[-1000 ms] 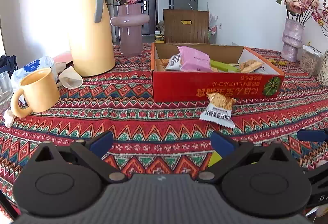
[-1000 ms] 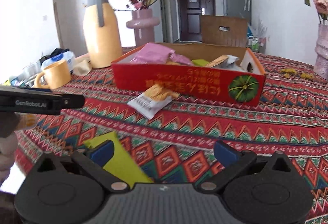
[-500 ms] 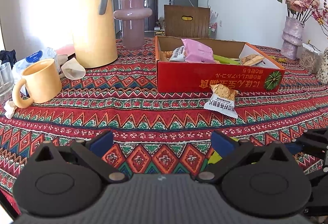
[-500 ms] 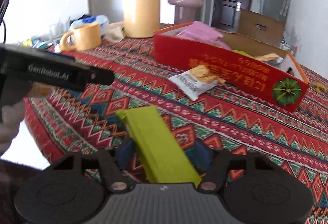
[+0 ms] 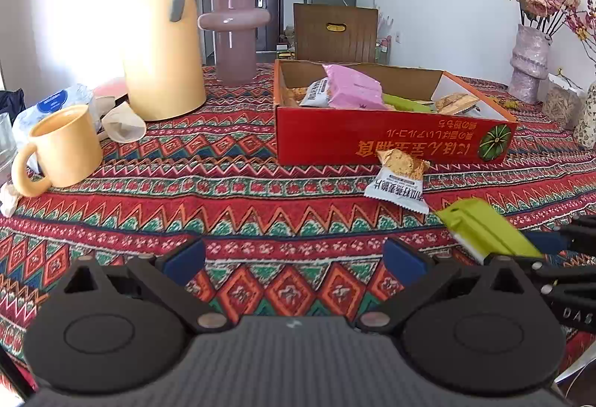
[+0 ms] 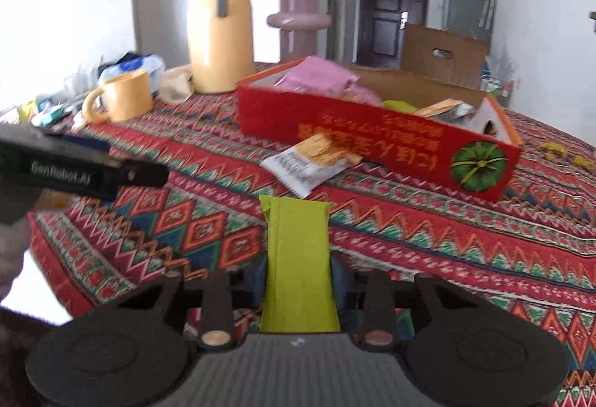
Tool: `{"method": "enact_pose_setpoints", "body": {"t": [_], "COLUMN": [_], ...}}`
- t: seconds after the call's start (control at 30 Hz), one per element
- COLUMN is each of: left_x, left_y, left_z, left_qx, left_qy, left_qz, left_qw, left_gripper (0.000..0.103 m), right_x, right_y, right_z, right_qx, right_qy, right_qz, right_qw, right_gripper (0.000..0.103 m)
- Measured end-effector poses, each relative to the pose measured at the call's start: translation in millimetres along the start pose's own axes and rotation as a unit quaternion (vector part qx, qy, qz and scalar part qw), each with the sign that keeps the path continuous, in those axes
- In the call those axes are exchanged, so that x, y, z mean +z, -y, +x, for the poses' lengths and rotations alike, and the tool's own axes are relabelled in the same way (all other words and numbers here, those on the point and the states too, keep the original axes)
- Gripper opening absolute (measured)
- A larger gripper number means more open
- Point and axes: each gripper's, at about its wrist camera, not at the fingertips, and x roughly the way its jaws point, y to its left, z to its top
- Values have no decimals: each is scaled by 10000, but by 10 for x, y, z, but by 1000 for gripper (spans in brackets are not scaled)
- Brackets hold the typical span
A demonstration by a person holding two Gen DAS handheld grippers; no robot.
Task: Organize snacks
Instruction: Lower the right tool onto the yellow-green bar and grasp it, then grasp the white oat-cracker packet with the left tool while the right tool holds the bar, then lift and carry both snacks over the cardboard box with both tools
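From my left claw's camera, my left claw [image 5: 294, 259] sits low over the tabletop [image 5: 238, 205]. Its two blue pads are wide apart, with nothing between them. A red box [image 5: 391, 140] stands further back on the patterned cloth, and it holds a pink bag [image 5: 354, 92] and other snacks. A white snack pack [image 5: 400, 183] lies on the cloth just in front of the box, with one end leaning on it. At the right edge I see my right claw [image 5: 521, 250] with a green snack bar [image 5: 484, 232] in it. On the left there is a yellow mug [image 5: 63, 146], and behind it a tall yellow jug [image 5: 164, 30] and a pink vase [image 5: 234, 34].

From my right claw's camera, my right claw [image 6: 298, 280] has just been closing, and now its pads squeeze the green snack bar [image 6: 298, 250] from both sides. The bar sticks out forward, up off the cloth. The white snack pack [image 6: 309, 164] lies just past its tip, against the red box [image 6: 372, 142]. My left claw [image 6: 74, 168] pokes in from the left side. This picture is a bit blurry.
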Motion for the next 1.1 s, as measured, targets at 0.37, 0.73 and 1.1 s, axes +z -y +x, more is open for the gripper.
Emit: {"method": "enact_pose_setpoints", "body": {"t": [0.37,0.73,1.1], "left_x": [366,585,571], "left_y": [426,955,1069], "left_z": [335,921,1150], "left_qx": [-99,79,-103], "left_qy": [-13,-380,-812], "left_qz": [394,810,805], "left_qw": [9992,9960,9934], "left_gripper": [103,99,42], "right_x": [59,27,42], "right_y": [488,975,1149], "right_z": [-85,-143,-76], "right_qx": [-580,-1015,-1050], "right_qy": [414,635,688], "right_qz": [483,874,1008], "right_qw": [9963,9889,9870], "right_gripper": [33,33,33]}}
